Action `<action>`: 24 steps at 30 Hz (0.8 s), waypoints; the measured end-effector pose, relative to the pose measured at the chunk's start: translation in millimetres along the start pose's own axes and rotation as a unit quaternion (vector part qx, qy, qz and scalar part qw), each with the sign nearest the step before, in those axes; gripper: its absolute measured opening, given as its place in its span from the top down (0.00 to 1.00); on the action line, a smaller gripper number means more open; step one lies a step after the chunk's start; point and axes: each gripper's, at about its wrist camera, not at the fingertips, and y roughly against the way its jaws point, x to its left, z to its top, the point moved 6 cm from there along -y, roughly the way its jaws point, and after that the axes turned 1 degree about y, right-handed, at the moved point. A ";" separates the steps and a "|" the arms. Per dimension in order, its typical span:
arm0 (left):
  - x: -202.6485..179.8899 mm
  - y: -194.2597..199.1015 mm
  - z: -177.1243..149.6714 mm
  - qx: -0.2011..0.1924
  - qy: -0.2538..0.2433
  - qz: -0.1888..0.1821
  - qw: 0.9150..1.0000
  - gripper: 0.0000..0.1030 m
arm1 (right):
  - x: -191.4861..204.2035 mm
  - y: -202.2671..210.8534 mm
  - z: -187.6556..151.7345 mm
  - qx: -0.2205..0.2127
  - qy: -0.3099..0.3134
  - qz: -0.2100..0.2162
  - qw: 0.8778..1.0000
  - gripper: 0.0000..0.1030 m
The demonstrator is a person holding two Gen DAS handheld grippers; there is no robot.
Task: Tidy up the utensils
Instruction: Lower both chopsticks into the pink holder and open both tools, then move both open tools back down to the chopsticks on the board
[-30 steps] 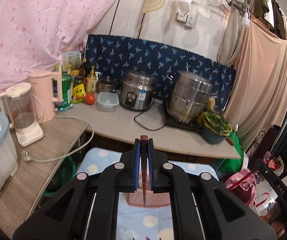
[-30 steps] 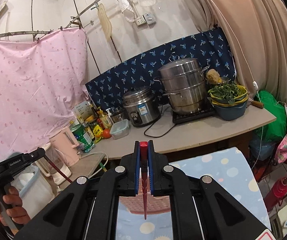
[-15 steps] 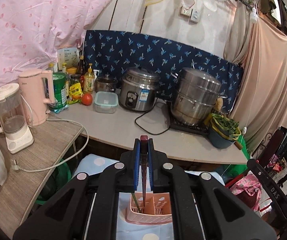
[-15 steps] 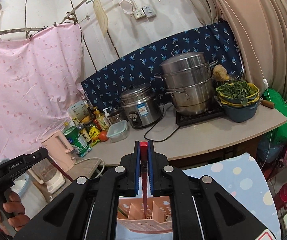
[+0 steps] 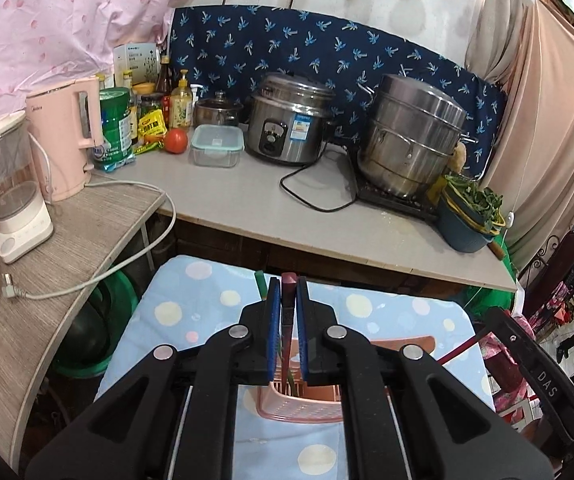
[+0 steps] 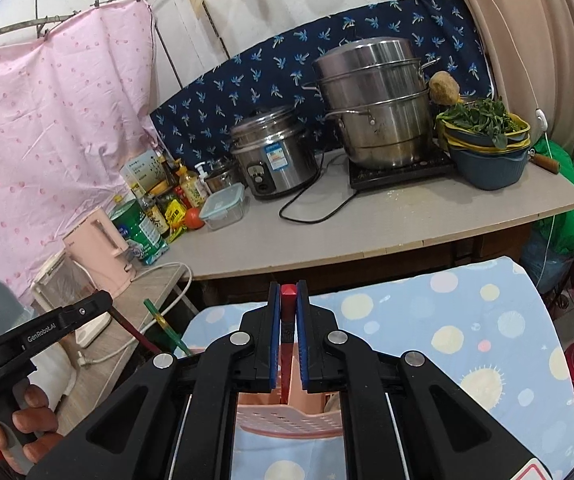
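My left gripper (image 5: 288,292) is shut on a dark red chopstick (image 5: 287,320) that hangs down into a pink perforated utensil basket (image 5: 303,400) on the blue dotted cloth (image 5: 191,320). A green chopstick (image 5: 259,284) stands in the basket beside it. My right gripper (image 6: 288,296) is shut on a bright red chopstick (image 6: 285,344) whose lower end reaches into the same basket (image 6: 287,420). In the right wrist view the left gripper (image 6: 47,332) is at the left, with its dark red stick and the green chopstick (image 6: 165,328).
Behind the cloth is a grey counter (image 5: 255,208) with a rice cooker (image 5: 289,120), a steel steamer pot (image 5: 411,136), a bowl of greens (image 5: 471,216), a pink kettle (image 5: 65,136), a blender (image 5: 7,192), bottles and a tomato. A loose power cord (image 5: 87,280) hangs off the counter's edge.
Both grippers have come lower and tilted down towards the basket, which now sits closer under them. Both sticks reach into it. Both stay shut.
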 end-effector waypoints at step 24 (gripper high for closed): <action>12.5 50.7 -63.4 0.009 -0.029 0.032 0.999 0.49 | -0.9 75.3 -61.3 0.005 0.015 -0.009 1.000 0.66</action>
